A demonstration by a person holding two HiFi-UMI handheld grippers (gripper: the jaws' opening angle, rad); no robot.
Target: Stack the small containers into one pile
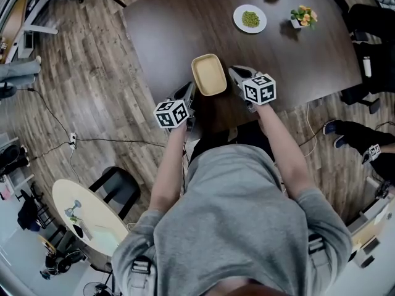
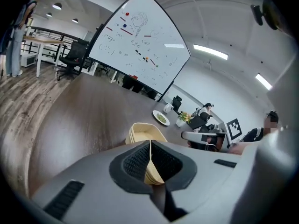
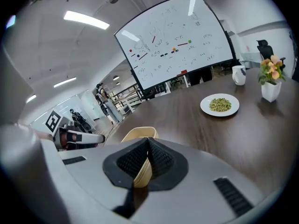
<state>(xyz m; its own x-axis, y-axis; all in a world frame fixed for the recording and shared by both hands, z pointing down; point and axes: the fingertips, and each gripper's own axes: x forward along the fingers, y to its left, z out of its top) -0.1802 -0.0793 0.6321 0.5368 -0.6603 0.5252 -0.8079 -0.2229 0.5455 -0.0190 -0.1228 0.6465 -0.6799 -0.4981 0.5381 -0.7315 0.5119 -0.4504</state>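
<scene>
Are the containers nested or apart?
Nested: one pile, layered rims visible; left gripper and right gripper each pinch a rim.

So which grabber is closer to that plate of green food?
Right. The right gripper holds the stacked containers by the edge nearer the plate; the left gripper holds the opposite edge.

Bright even light from ceiling strips (image 2: 210, 52); fisheye warp, dark corners.
</scene>
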